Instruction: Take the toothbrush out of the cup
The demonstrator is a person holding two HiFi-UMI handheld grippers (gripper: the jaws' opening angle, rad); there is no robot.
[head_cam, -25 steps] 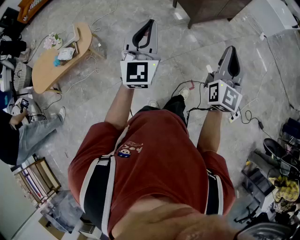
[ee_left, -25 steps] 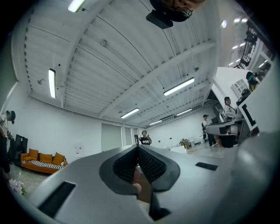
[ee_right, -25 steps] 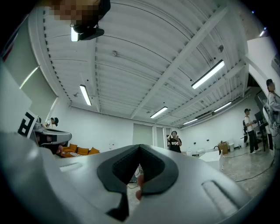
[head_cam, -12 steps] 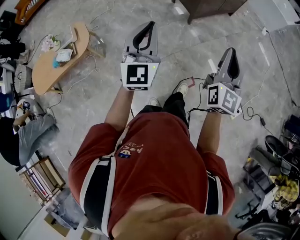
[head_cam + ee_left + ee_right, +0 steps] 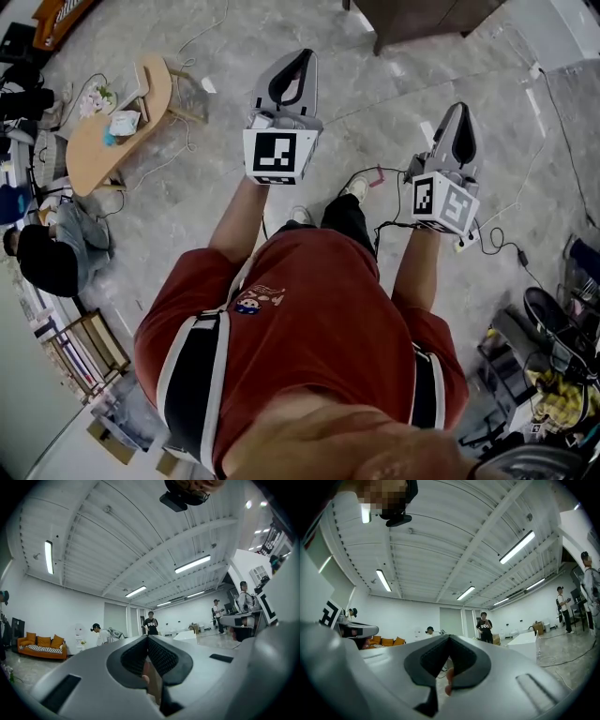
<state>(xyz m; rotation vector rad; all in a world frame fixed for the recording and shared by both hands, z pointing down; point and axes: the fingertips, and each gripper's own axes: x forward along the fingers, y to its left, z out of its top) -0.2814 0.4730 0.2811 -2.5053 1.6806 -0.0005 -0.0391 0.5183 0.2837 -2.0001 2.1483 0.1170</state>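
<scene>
No cup or toothbrush shows in any view. My left gripper [image 5: 300, 58] is held out level over the marble floor, jaws shut with nothing between them. My right gripper [image 5: 459, 112] is beside it at the right, also shut and empty. In the left gripper view the dark pads [image 5: 159, 656] meet at the tip of the left gripper [image 5: 147, 640], which points across a large white room. The right gripper view shows the right gripper [image 5: 449, 641] closed in the same way and tilted slightly upward.
A low wooden table [image 5: 141, 117] with small items stands at the far left. A dark cabinet [image 5: 422, 19] is ahead. Cables [image 5: 375, 178] trail on the floor. A seated person [image 5: 52, 262] and a shelf [image 5: 80, 352] are at the left, clutter [image 5: 553, 356] at the right.
The person carrying the grippers has walked on: the floor, the wooden table and the seated person have slid in the head view. Both grippers stay shut and sit slightly lower in the picture.
</scene>
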